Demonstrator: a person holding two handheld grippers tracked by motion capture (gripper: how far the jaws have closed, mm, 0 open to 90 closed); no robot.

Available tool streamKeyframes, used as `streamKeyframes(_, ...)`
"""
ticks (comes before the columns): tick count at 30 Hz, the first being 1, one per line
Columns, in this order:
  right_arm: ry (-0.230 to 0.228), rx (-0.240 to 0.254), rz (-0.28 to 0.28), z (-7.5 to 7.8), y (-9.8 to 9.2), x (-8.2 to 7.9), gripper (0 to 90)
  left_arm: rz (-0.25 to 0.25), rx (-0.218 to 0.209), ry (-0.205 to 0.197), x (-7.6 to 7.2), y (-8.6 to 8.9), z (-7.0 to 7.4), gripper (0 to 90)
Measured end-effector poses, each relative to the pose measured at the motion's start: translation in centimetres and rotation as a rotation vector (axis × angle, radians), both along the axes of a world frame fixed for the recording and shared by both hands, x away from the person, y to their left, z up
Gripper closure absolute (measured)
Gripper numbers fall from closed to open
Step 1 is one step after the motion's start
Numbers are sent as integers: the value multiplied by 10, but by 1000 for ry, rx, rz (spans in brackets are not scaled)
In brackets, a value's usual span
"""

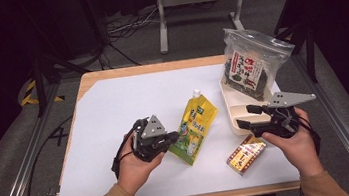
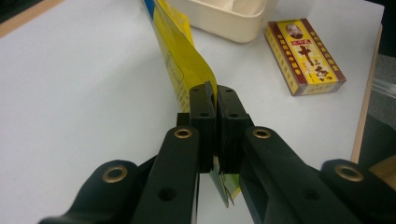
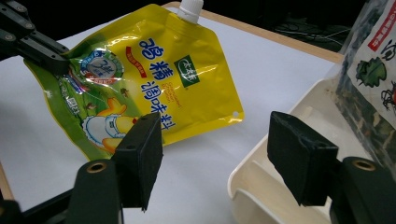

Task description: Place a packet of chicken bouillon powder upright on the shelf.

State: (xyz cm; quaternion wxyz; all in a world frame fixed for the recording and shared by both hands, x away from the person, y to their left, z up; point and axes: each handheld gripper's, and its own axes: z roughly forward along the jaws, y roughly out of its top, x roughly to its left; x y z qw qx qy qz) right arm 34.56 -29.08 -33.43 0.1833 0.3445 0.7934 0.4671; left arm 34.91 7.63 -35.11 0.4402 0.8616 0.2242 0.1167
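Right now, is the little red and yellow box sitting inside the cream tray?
No, the red and yellow box lies flat on the white table, outside the cream tray.

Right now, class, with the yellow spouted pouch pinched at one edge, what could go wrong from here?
1. The left claw grips only a thin edge of the yellow spouted pouch, so the pouch might slip out or swing.
2. The cream tray already holds a seaweed bag; a swinging pouch could knock it.
3. The open right claw hovers at the tray's rim and might bump it.

Looks like a lab or recording studio: dark curtained surroundings, metal frame rails (image 1: 28, 156), loose cables (image 1: 118, 29) on grey floor, white-topped table (image 1: 114, 115) under a fixed camera.
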Motion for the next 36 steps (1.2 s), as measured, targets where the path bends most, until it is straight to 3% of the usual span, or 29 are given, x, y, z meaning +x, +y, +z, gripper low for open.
streamKeyframes(6, 34, 8, 26, -7, 9, 3, 362, 0, -46, -43, -6, 9, 13, 870)
streamKeyframes(10, 69, 46, 36, -14, 18, 7, 353, -9, -83, -70, -11, 14, 23, 870)
streamKeyframes(18, 174, 170, 49, -28, 34, 20, 318, -35, -124, -106, -24, 19, 36, 870)
streamKeyframes(22, 235, 226, 74, -39, 44, 26, 295, -40, -146, -115, -29, 22, 40, 871)
streamKeyframes(26, 297, 320, 127, -51, 52, 32, 266, -51, -155, -120, -33, 25, 42, 871)
streamKeyframes(30, 309, 403, 178, -55, 57, 36, 231, -59, -173, -125, -36, 28, 42, 871)
streamKeyframes(36, 296, 443, 187, -55, 57, 40, 236, -70, -197, -115, -38, 31, 40, 871)
